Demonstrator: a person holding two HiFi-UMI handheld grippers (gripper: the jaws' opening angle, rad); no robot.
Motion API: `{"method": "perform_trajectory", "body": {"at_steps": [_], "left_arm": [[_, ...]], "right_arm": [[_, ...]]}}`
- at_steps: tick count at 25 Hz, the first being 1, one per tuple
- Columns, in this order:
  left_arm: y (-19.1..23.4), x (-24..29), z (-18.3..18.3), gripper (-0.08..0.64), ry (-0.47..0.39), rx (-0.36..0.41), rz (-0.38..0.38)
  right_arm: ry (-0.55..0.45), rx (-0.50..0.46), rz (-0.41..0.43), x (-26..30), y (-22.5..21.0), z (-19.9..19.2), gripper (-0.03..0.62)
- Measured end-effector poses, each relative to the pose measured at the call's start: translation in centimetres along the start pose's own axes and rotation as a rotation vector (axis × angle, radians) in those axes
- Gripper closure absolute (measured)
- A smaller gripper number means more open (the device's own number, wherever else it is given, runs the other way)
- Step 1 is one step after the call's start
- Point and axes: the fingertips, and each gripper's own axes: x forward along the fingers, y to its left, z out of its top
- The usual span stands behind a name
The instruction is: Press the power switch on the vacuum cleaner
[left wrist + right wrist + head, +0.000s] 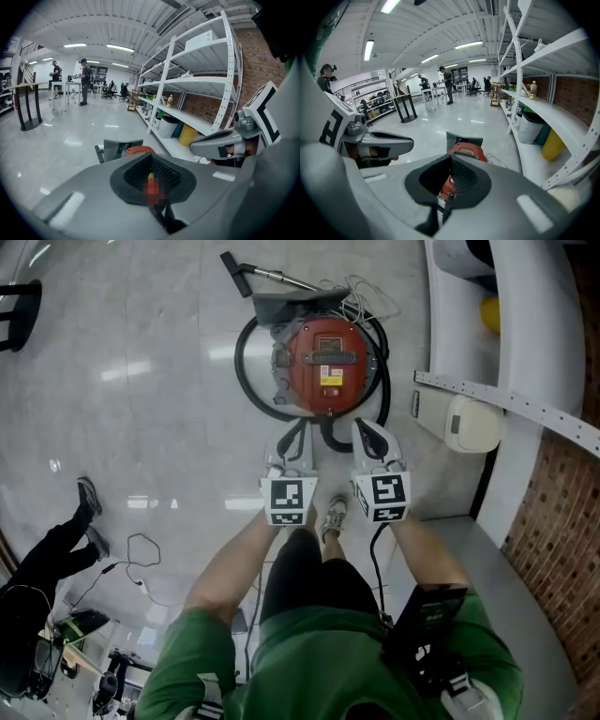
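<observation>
Two grippers are hovering on the near side of the vacuum point(326, 357), the left gripper point(292, 442) and the right gripper point(373, 439) side by side and both apart from it. Each one's smooth grey jaws are closing tip to tip around a diamond-shaped hollow lined with ribbed black rubber, and neither is gripping anything. Through each hollow only a scrap of the vacuum's red body is showing. The vacuum is standing on a glossy pale floor point(141, 381). It is a round red drum with a yellow label point(330, 376) on its lid. A black hose point(242, 371) is looping around it, a metal wand point(267, 276) is lying beyond it, and a thin white cord point(370, 298) is tangling at its far right. The switch is not making itself out in any view. In the left gripper view the jaws are covering most of the vacuum point(138, 151), and a blurred patch is sitting inside the hollow. In the right gripper view the jaws are cutting off the lower part of the drum point(466, 152). To the right of the vacuum a white perforated steel rack point(543, 56) is running along a brick wall, with a yellow bin point(553, 145) under it.
</observation>
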Motion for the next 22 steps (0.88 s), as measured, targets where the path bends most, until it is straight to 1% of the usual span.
{"method": "perform_trajectory", "body": {"at_steps": [5,9,13,17,22], "left_arm": [[0.4,2.0,-2.1,0.552,0.028,0.004,0.000],[0.6,3.3,-4.0,0.552,0.053,0.008,-0.017],[0.8,4.7,-5.5,0.552,0.063,0.013,-0.034],[1.1,5.5,-7.0,0.552,0.071,0.002,-0.040],[2.1,6.6,-8.8,0.552,0.089,-0.004,-0.041]], "right_arm": [[0.027,0.010,-0.008,2.2,-1.0,-2.2,0.589],[0.059,0.010,-0.009,4.3,-1.3,-4.4,0.589],[0.087,0.012,-0.017,6.2,-1.9,-6.2,0.589],[0.108,0.018,-0.032,7.5,-2.2,-7.9,0.589],[0.135,0.031,-0.019,9.2,-2.1,-9.6,0.589]]}}
